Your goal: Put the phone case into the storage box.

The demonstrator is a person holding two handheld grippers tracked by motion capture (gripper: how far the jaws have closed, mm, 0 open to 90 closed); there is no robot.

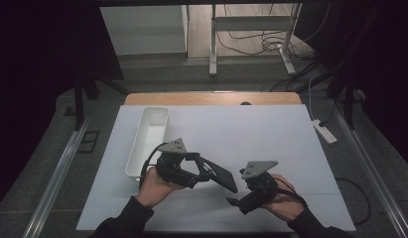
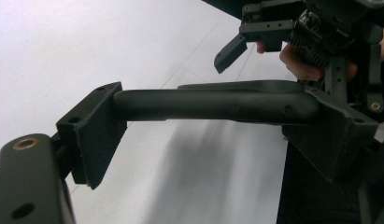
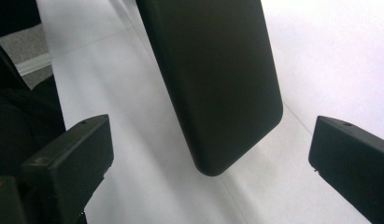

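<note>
The right gripper (image 1: pixel 241 201), nearest the person, is hanging low over the white table sheet (image 1: pixel 271 139) with its jaws standing wide apart and holding nothing. In the right gripper view the rounded end of a flat, matte black slab with rounded corners (image 3: pixel 217 84) is sitting between the two open pads, apart from both.

The left gripper (image 1: pixel 204 171) is gripping that same black slab (image 1: pixel 222 174) by its other end, jaws pressed narrow across it, and holding it clear of the sheet, angled toward the right gripper. In the left gripper view the slab (image 2: pixel 213 103) is spanning edge-on from one pad to the other.

This looks like a hand-over being set up. To do it well, I would judge that the right gripper should be sliding farther along the slab before closing, pads squared to its faces, and the left should be letting go only once that hold is firm.

Farther off, a long white plastic bin (image 1: pixel 148 141) is lying empty near the sheet's left edge.

Counted: two grippers, one black slab, one white bin.
</note>
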